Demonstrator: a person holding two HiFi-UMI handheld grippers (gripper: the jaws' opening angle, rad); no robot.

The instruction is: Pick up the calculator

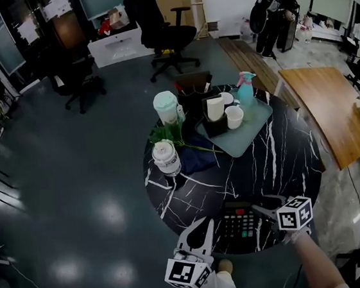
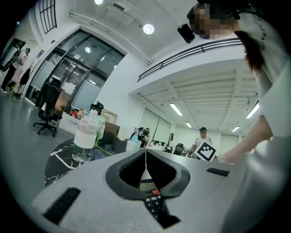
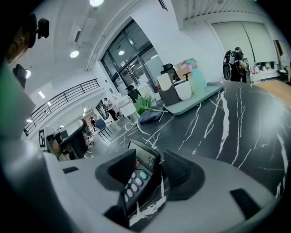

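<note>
1. Left tongs [image 2: 145, 154] are at the table's near rim. They are pressed together with nothing between them, just left of the calculator [image 1: 239, 225].
2. Right tongs [image 3: 151, 160] tilt downward and stand wide apart. The calculator sits between them, and the pads do not press on it.
3. That calculator lies flat on the round black marble table [image 1: 285, 160], at its near edge. It has a dark body and pale keys, with one green key and one red. Its display shows what looks like "59".
4. Further in, a clear bottle [image 1: 167, 158] stands upright. The print on its white label is too small to read. A dark blue cloth [image 1: 198, 159] lies just beside it.
5. Beyond that, a grey tray [image 1: 244, 140] carries white cups [image 1: 233, 116], a black holder [image 1: 215, 124] and a teal spray bottle [image 1: 246, 88]. A pale lidded tumbler [image 1: 166, 106] stands left of the tray.
6. Farthest off, a black office chair [image 1: 167, 35] stands on the grey floor.
</note>
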